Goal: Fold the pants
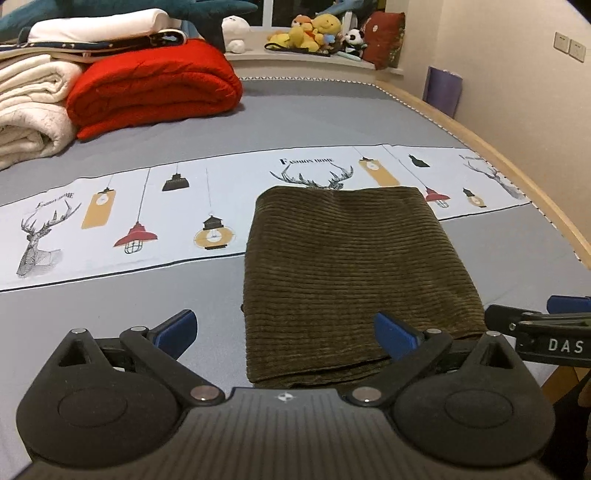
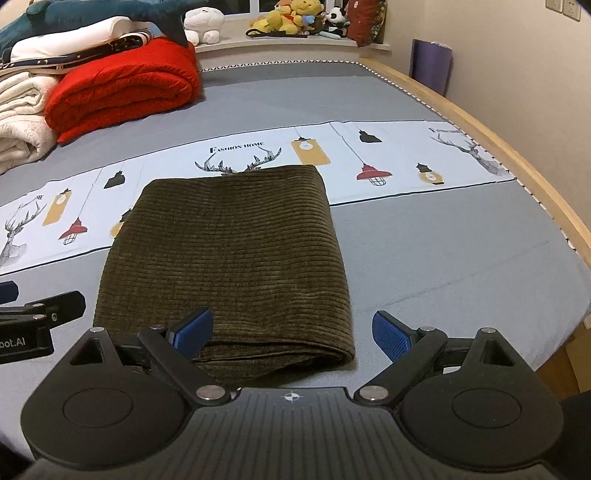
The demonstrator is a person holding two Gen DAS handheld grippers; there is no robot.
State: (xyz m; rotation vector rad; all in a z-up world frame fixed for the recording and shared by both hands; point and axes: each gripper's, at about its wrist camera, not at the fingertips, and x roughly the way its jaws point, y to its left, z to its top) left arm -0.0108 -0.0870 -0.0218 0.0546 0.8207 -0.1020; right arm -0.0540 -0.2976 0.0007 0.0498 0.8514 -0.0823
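Olive-green corduroy pants (image 1: 351,266) lie folded into a thick rectangle on the grey bed sheet (image 1: 110,310); the same bundle (image 2: 229,251) shows in the right wrist view. My left gripper (image 1: 284,334) hovers open over the bundle's near left corner, blue pads wide apart, nothing pinched. My right gripper (image 2: 293,334) is open too, over the near right corner, its left pad above the cloth and its right pad above bare sheet. Each gripper's black body shows at the edge of the other's view: the right gripper (image 1: 546,328) and the left gripper (image 2: 33,317).
A red quilt (image 1: 155,86) and white blankets (image 1: 29,107) are stacked at the far left. Plush toys (image 1: 314,33) line the window ledge. The bed's wooden edge (image 1: 517,166) curves along the right, with a purple bag (image 1: 443,88) by the wall.
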